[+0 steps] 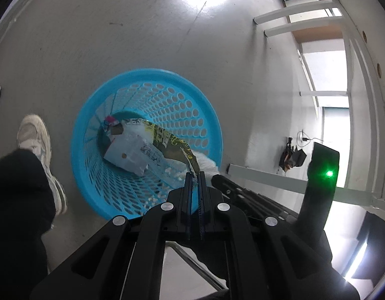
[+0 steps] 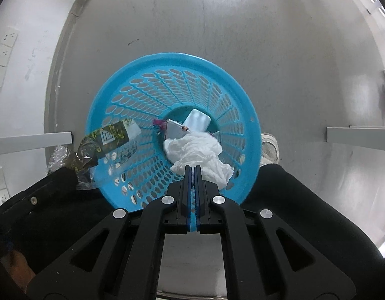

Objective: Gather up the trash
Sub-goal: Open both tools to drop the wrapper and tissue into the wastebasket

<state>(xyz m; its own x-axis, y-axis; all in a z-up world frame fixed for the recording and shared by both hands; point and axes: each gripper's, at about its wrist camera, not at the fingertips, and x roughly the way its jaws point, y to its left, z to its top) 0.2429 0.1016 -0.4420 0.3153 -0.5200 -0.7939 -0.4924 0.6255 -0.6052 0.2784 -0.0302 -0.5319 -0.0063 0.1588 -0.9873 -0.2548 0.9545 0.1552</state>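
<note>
Both grippers are right over the blue basket (image 1: 147, 80), which sits on the grey floor (image 1: 117, 25). The left gripper (image 1: 195, 173) has its jaws squeezed together on the corner of a dark green and yellow wrapper (image 1: 172, 141); the rest of the wrapper hangs down inside the basket, over the wall holes. The right gripper (image 2: 192, 168) is clamped just as tight on a crumpled white tissue (image 2: 194, 147), and that wad dangles inside the basket rim too, near the side closest to the camera.

Down at the bottom of the basket there's already some stuff: a white paper packet (image 1: 128, 153) with printing on it, a little pink scrap (image 1: 110, 120), and in the right wrist view a pale bluish-white carton (image 2: 197, 121) lying tilted. There are also small white crumbs scattered along the inner wall.

A person's pale sneaker (image 1: 36, 137) and dark trouser leg (image 1: 20, 200) stand just beside the basket. White furniture legs (image 1: 292, 20) are well apart, off to the side.
</note>
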